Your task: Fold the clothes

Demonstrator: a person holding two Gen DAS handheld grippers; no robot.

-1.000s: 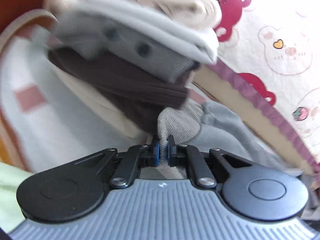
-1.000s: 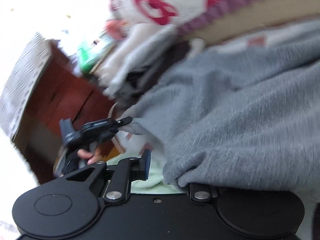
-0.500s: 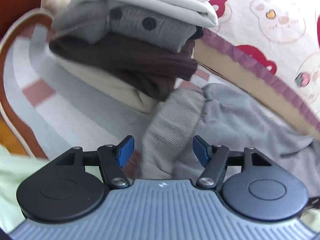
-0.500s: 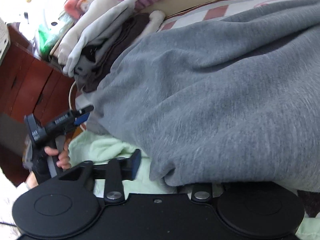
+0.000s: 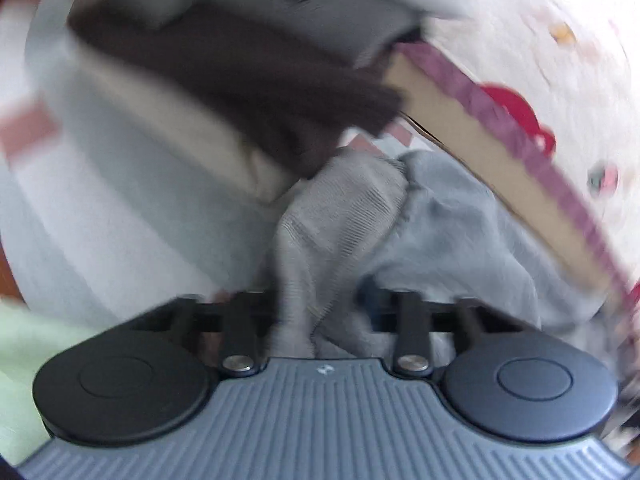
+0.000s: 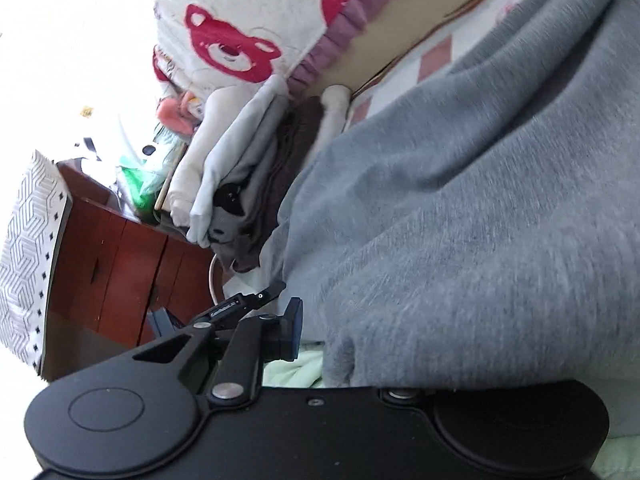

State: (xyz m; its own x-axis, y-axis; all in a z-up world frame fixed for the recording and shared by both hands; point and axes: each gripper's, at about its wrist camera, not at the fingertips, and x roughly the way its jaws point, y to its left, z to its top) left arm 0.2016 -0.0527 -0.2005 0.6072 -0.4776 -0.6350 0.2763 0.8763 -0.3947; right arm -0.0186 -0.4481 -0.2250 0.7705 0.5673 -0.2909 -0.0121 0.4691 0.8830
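A bed [image 5: 104, 216] covered in a pale sheet with pink squares carries everything here, with a bear-print quilt [image 6: 240, 28] behind it and a reddish wooden bedside cabinet [image 6: 120, 264] to the side. A stack of folded clothes [image 5: 240, 60] sits on the sheet: cream at the bottom, dark brown above, grey buttoned knit on top. The grey sweatshirt [image 6: 460, 220], the piece being folded, lies spread just beside that stack, touching its lower edge.

The left tool [image 5: 320, 304] is closing its jaws around the ribbed cuff [image 5: 332, 232] of the sweatshirt; cloth is bunched between them, though blur hides whether the pads already press on it. The right tool [image 6: 332, 344] is also closing, on a thick fold of the sweatshirt's body. Only its left pad [image 6: 294, 334] shows, and it stands just clear of the cloth, so the grip looks unfinished.

The risks, as I judge them:
- The cuff sits so near the stack that lifting it could drag on the brown garment and topple the pile.
- If either tool catches only a thin edge, the heavy fleece may slip out mid-fold.
- The right tool may pinch the pale green cloth [image 6: 296, 372] underneath along with the sweatshirt.
- Uneven grips would skew the fold.
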